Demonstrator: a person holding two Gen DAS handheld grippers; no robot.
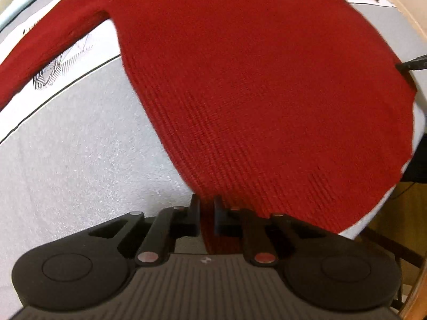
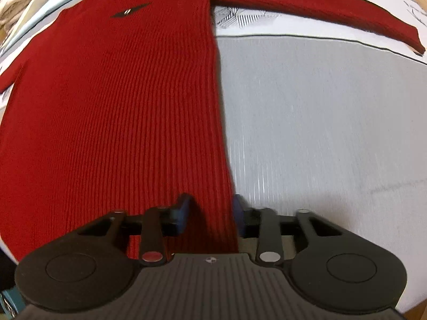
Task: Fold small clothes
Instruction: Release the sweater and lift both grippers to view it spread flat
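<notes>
On the grey bedsheet [image 2: 320, 120] a red sweater [image 2: 120, 106] lay spread flat, front up, small black logo [image 2: 130, 12] near its chest. I had my left gripper [image 1: 206, 208] clamped on the sweater's bottom hem at one corner, red knit pinched between its jaws. My right gripper [image 2: 210, 213] was closed on the hem at the sweater's other side edge, cloth running between the fingers. Both sleeves stretched out sideways from the sweater body, over a patterned strip [image 2: 240, 20] of the sheet.
</notes>
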